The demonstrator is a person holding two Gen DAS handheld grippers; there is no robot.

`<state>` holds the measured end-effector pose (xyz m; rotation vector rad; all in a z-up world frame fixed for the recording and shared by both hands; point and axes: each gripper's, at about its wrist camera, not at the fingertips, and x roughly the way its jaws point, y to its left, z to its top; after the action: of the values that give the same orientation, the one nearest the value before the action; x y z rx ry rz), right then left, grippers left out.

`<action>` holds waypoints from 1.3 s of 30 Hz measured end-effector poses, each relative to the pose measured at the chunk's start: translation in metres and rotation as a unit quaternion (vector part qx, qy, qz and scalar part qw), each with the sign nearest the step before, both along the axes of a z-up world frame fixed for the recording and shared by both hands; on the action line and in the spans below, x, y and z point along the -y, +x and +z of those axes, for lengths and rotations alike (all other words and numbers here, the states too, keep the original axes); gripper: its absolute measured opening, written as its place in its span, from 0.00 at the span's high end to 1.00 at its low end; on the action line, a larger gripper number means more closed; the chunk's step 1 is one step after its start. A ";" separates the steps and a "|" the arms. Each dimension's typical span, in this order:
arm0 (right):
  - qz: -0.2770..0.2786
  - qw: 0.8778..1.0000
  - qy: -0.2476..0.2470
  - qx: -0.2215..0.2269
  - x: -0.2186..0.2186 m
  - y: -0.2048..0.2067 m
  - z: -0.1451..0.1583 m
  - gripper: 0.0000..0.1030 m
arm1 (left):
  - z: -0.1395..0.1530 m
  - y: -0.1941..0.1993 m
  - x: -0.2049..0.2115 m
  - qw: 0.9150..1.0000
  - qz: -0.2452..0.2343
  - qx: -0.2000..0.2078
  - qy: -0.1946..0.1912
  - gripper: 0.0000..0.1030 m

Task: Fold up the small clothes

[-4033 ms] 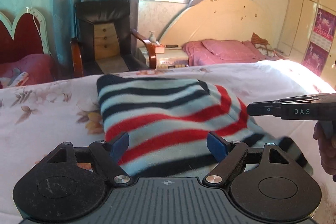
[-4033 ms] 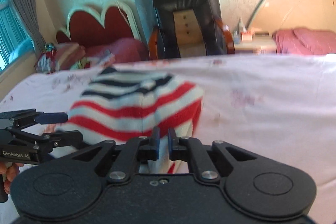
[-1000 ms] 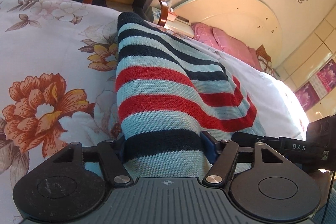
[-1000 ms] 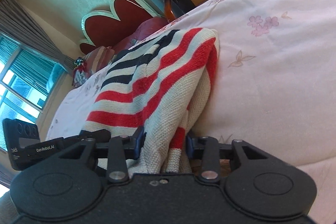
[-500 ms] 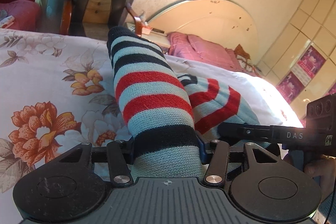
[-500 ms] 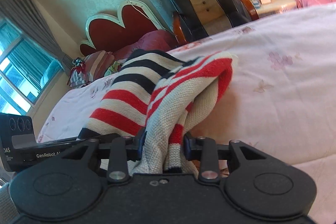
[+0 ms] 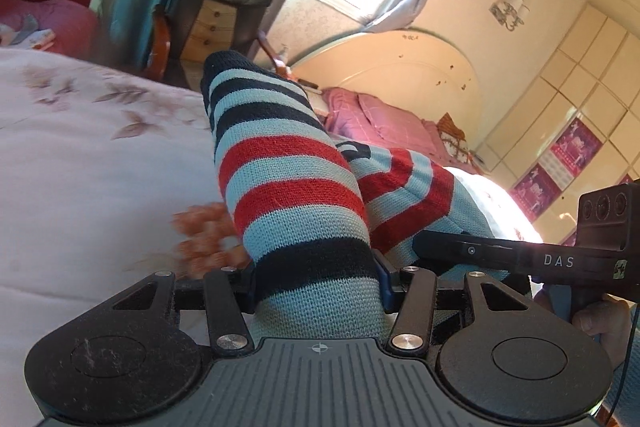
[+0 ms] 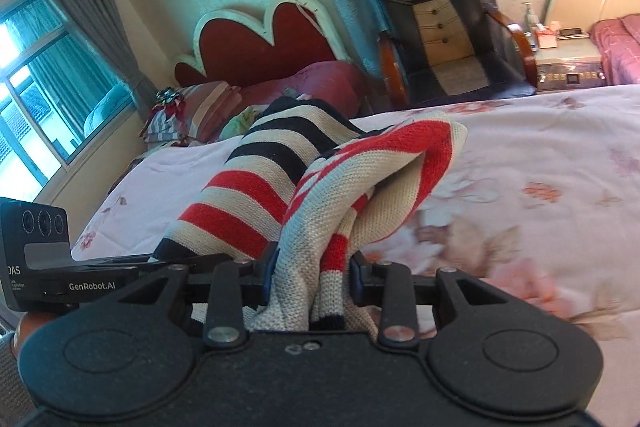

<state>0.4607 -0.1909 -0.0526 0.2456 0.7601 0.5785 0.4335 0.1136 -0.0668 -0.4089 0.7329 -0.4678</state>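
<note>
A: Where is the striped sweater [image 7: 296,195] at this moment?

B: It is lifted above the bed [image 7: 80,163], which has a white cover with flowers. Both grippers hold it at its near edge. In the left wrist view the knit rises from the left gripper [image 7: 318,279] as a thick band of navy, pale blue and red stripes, and its far end hangs down onto the bed.

A: How do the jaws of the left gripper stand?

B: They are pressed against the two sides of the bunched cloth, pinching it. The fabric fills the whole gap between them.

A: And the right gripper [image 8: 312,275]?

B: The same. Its jaws pinch a gathered fold of the sweater [image 8: 320,179], and the cloth passes between them and over the gripper body. From this view the fold goes up and to the right, then bends over and drops.

A: Are the two grippers near each other?

B: Yes, just beside. In the left wrist view the right gripper [image 7: 532,259] comes in from the right side, marked "DAS", with some fingers [image 7: 600,319] of the hand behind it. In the right wrist view the left gripper [image 8: 60,267] shows at the left edge.

A: What is behind the bed?

B: A black armchair [image 8: 444,27] and a red headboard [image 8: 264,43].
</note>
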 end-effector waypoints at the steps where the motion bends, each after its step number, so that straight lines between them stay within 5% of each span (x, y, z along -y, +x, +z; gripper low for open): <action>1: 0.005 1.000 0.000 -0.002 -0.014 -0.002 -0.002 0.68 | -0.003 -0.003 -0.015 1.000 0.004 -0.002 -0.001 0.51; 14: 0.057 0.997 0.005 -0.044 -0.159 -0.010 -0.043 0.68 | -0.069 -0.038 -0.155 0.997 0.055 -0.050 -0.025 0.50; 18: 0.025 0.996 0.012 -0.087 -0.150 -0.007 -0.074 0.67 | -0.094 -0.041 -0.160 0.996 0.056 -0.056 -0.045 0.47; 21: -0.011 0.988 0.074 -0.133 -0.120 -0.007 -0.104 0.66 | -0.096 -0.041 -0.150 0.997 0.053 -0.044 -0.025 0.42; 26: -0.045 0.988 0.070 -0.128 -0.112 -0.013 -0.086 0.51 | -0.077 -0.055 -0.168 0.997 0.072 -0.022 -0.016 0.34; 28: -0.072 0.992 0.061 -0.083 -0.099 -0.023 -0.067 0.60 | -0.063 -0.071 -0.183 0.995 0.096 0.008 -0.002 0.34; 30: -0.083 0.993 0.061 -0.058 -0.092 -0.027 -0.054 0.79 | -0.048 -0.075 -0.186 0.995 0.093 0.039 0.000 0.34; 32: -0.077 0.995 0.047 -0.034 -0.096 -0.023 -0.044 0.83 | -0.035 -0.067 -0.175 0.997 0.062 0.055 0.002 0.34; 36: -0.047 0.999 -0.021 -0.014 -0.132 -0.007 -0.046 0.87 | -0.038 -0.039 -0.127 0.993 0.007 0.044 0.110 0.34; 39: -0.046 0.993 -0.103 -0.027 -0.149 0.002 -0.063 0.89 | -0.053 -0.035 -0.117 0.990 -0.002 0.033 0.140 0.34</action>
<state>0.4629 -0.0417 -0.1152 0.1044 0.8495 0.4047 0.3984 0.2307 -0.1198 -0.1286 0.7232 -0.3733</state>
